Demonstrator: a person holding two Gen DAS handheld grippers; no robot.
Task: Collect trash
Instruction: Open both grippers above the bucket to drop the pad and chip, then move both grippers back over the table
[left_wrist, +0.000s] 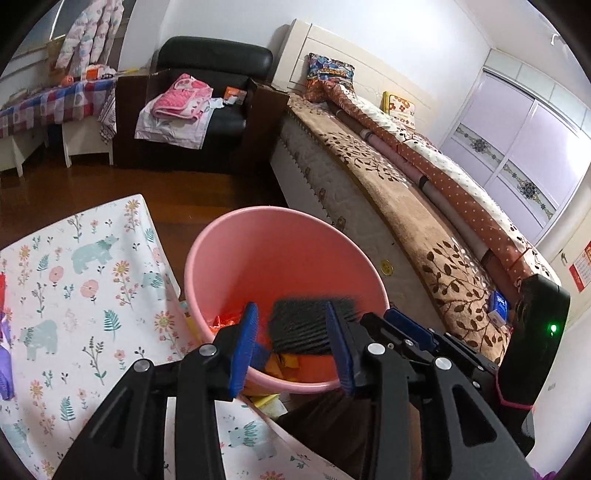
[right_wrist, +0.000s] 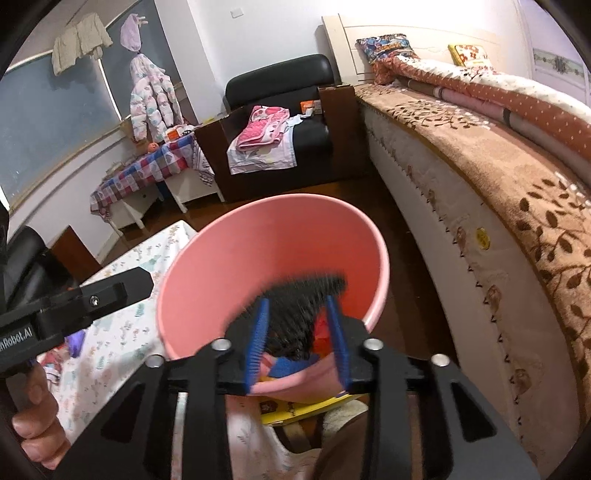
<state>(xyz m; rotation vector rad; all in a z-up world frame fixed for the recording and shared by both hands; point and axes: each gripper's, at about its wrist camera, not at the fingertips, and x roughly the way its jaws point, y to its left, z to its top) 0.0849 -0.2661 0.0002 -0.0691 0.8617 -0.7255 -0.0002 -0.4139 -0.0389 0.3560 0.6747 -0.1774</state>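
Bin (left_wrist: 284, 258) stands between table (left_wrist: 74, 295) on left and bed (left_wrist: 406, 206) on right

pink bin (left_wrist: 236, 254), black ridged pad (left_wrist: 306, 325), bear-and-flower print cloth (left_wrist: 74, 280).

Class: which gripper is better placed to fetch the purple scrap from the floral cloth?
Left. The left gripper is open and hangs near the purple scrap on the floral cloth; the right gripper faces the pink bucket.
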